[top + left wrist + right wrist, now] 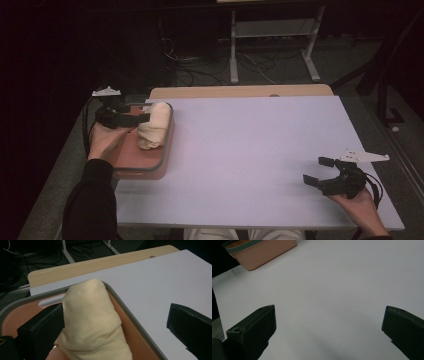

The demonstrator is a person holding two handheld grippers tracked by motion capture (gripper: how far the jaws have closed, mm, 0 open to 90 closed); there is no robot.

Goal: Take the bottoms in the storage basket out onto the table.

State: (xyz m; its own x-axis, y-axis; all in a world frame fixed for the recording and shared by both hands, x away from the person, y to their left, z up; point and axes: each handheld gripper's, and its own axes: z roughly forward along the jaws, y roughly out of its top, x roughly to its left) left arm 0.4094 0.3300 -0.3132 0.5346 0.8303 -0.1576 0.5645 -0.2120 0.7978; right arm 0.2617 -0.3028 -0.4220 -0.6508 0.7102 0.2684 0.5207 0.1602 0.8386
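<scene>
Item: cloth [92, 322], rolled, lying in tray [161, 161] at table's far left. My left gripper [115, 325] spread, straddling cloth and tray rim. Shift both jaws inside the rim before closing. Right gripper [320, 171] released, idle near right.

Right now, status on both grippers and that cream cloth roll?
Left gripper open, straddling cream cloth roll in pink grey-rimmed bin. Right gripper open, idle over white board. Nothing obstructing.

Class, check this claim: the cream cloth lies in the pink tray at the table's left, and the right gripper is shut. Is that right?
One slip: the right gripper is open, its fingers spread wide over bare table in the right gripper view. The cream cloth does lie in the pink tray.
</scene>
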